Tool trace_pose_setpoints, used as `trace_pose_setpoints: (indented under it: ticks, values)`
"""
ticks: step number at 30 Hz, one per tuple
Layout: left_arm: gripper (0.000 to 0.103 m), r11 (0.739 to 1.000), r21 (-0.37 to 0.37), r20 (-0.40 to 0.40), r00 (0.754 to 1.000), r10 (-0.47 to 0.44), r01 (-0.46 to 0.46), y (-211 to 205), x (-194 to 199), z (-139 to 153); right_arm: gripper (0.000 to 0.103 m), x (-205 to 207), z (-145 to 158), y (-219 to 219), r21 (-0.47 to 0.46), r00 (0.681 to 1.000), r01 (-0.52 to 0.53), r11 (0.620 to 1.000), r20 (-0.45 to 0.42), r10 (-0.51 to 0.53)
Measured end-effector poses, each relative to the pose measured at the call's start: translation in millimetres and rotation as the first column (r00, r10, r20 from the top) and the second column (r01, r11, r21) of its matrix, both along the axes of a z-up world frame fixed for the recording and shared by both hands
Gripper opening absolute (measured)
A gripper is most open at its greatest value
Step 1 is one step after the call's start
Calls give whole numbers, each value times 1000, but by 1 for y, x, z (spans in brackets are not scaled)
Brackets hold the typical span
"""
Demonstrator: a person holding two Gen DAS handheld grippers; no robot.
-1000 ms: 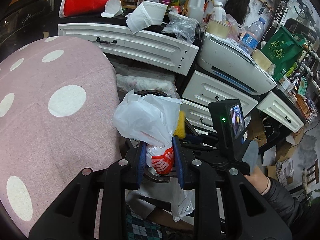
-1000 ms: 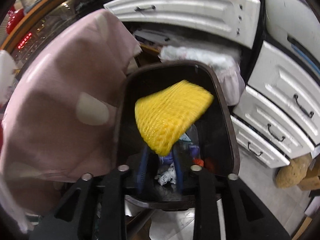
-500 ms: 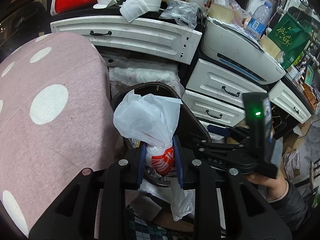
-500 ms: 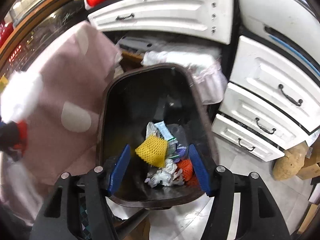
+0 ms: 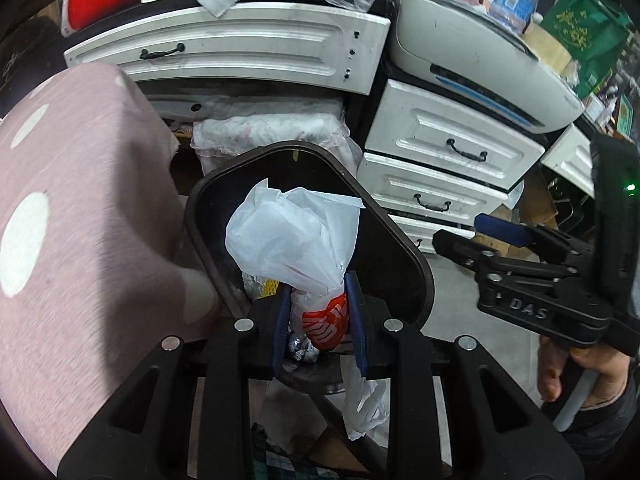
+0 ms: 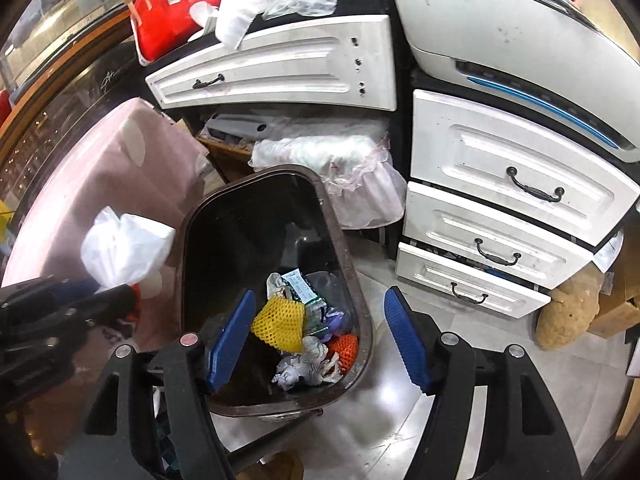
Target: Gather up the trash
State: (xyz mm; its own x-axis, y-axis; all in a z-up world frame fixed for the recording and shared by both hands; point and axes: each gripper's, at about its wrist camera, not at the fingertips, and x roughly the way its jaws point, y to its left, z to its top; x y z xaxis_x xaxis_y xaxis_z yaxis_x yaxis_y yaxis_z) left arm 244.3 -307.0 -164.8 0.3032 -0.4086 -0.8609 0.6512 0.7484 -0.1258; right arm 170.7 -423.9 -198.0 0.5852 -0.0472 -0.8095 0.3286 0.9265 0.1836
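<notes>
My left gripper (image 5: pixel 318 300) is shut on a crumpled white plastic bag (image 5: pixel 296 236) with red print and holds it over the dark brown bin (image 5: pixel 404 248). The bag's loose tail hangs below the fingers. In the right wrist view the bag (image 6: pixel 124 250) and left gripper (image 6: pixel 100 292) sit just left of the bin's rim (image 6: pixel 184 248). My right gripper (image 6: pixel 320 296) hovers over the bin's near end; its jaws are opening and hold nothing. A yellow foam net (image 6: pixel 280 322) lies in the bin on crumpled paper, wrappers and an orange net.
A pink polka-dot cover (image 5: pixel 72 208) bulges left of the bin. White drawers (image 5: pixel 448 148) and a printer (image 5: pixel 472 52) stand to the right, a cluttered desk drawer front (image 5: pixel 240 52) behind. A person's hand (image 5: pixel 576 368) holds the right gripper. Glossy floor (image 6: pixel 360 432) lies in front.
The right gripper's jaws spread and the yellow net dropped from them into the bin. The left gripper moved down over the bin with the bag still held.
</notes>
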Motion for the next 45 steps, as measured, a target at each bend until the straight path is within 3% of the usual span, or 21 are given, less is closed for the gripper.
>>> trace_pose_setpoints:
  ticks: [5, 7, 9, 12, 16, 22, 27, 34, 40, 45]
  values:
    - [31, 999, 28, -4, 1000, -26, 26, -15, 5, -11, 67, -2, 1, -6, 11, 1000, 15, 1000, 5, -15]
    - [45, 999, 36, -2, 999, -37, 37, -20, 3, -13, 67, -3, 1, -7, 13, 1000, 19, 1000, 5, -19]
    - [76, 999, 30, 15, 999, -46, 45, -22, 1, -12, 67, -3, 1, -9, 11, 1000, 23, 1000, 5, -23]
    - [89, 997, 28, 57, 996, -70, 68, -25, -5, -9, 71, -6, 1, -11, 12, 999, 35, 999, 9, -35]
    - [92, 995, 35, 70, 993, -95, 93, -26, -12, -3, 76, -10, 3, -19, 16, 997, 74, 997, 22, -75]
    - [94, 996, -18, 90, 993, -82, 84, -16, -27, 15, 80, -18, 9, -33, -31, 983, 179, 983, 38, -178]
    - [96, 993, -75, 159, 984, -74, 87, 0, -48, 44, 81, -26, 19, -33, -68, 974, 224, 972, 54, -220]
    - [97, 986, -148, 286, 957, -37, 82, 37, -81, 85, 89, -38, 59, 4, -132, 973, 196, 972, 149, -176]
    - [97, 981, -196, 365, 928, 77, -4, 91, -99, 108, 97, -50, 103, 53, -188, 955, 152, 970, 282, -95]
    - [97, 980, -173, 453, 877, 163, -93, 137, -119, 119, 97, -57, 128, 98, -250, 933, 119, 961, 360, -21]
